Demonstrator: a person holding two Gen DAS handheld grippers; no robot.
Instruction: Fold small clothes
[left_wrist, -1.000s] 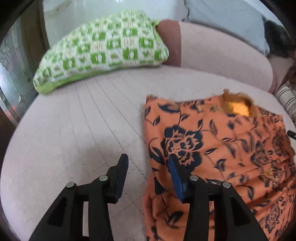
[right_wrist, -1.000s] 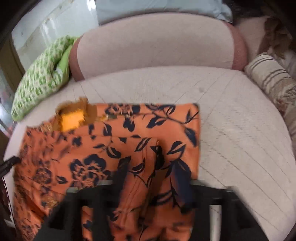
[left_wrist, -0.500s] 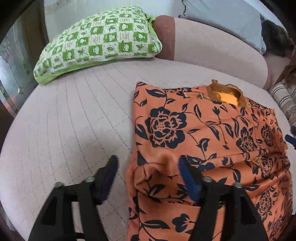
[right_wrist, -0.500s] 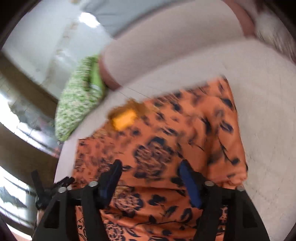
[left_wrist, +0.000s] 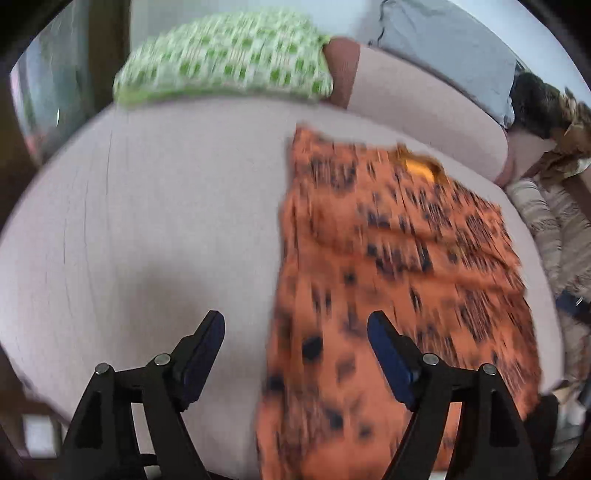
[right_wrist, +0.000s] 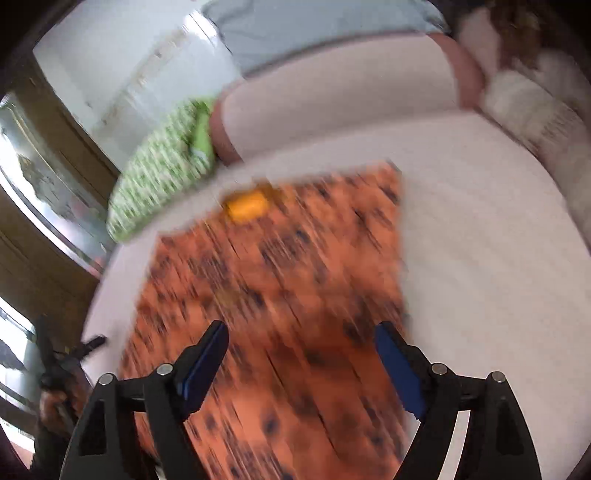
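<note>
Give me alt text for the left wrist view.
Blurred fisheye view: an orange garment with dark flowers lies on a pale pink sofa seat. The left tongs hang over its edge, jaws opening, gripping nothing. A green checked cushion sits behind.

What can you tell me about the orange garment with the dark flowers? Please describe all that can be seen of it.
The orange garment is thin cloth printed with dark blue flowers, blurred here by motion. It has a ribbed neckline showing a yellow inside at its far end. It lies flat on the pale pink cushion, folded into a long strip with straight side edges. Nothing grips it: the left gripper and the right gripper hover above, their jaws opening and empty.
</note>
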